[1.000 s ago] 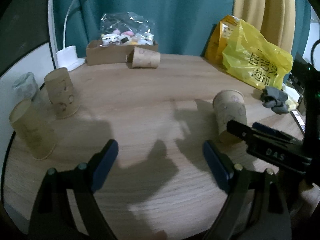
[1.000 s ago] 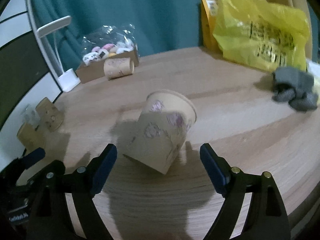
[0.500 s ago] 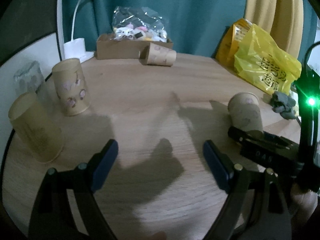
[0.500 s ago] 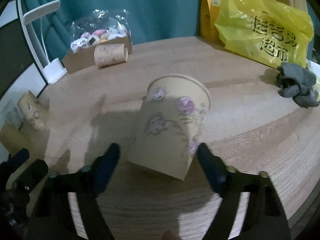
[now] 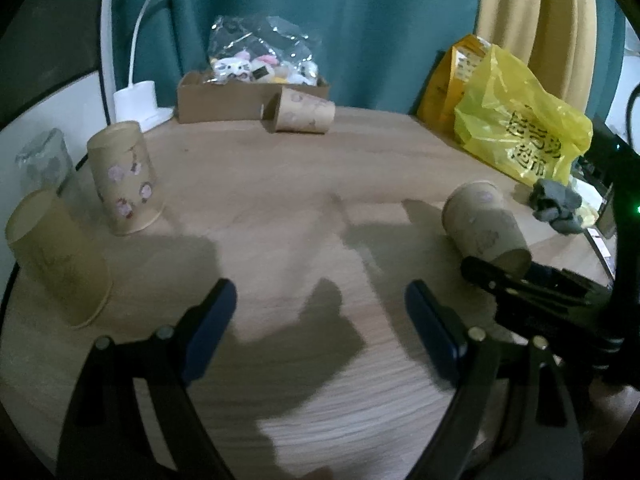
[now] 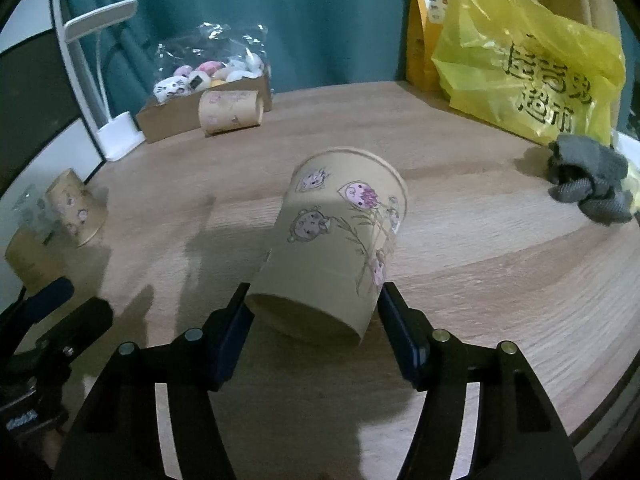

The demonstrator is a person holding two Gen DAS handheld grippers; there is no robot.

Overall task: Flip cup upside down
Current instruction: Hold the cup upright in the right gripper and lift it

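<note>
- Right wrist view: the right tongs (image 6: 314, 330) are clamped on the base end of the paper cup (image 6: 340, 240), which is tilted with its open rim pointing away and upward, near the middle of the tabletop (image 6: 500, 264).
- Judging by that tilt, the grasp is made but the turn is only begun; the rim must go down onto the wood.
- The left tongs (image 5: 320, 324) hang apart over bare wood, holding nothing.
- Two upturned cups (image 5: 126, 178) stand at the left edge; a third cup (image 5: 300, 112) lies sideways by a cardboard box (image 5: 224, 100).
- Round wooden top, teal curtain (image 5: 380, 20), white lamp (image 5: 136, 100), yellow bag (image 5: 520, 128), grey glove (image 6: 588, 180).
</note>
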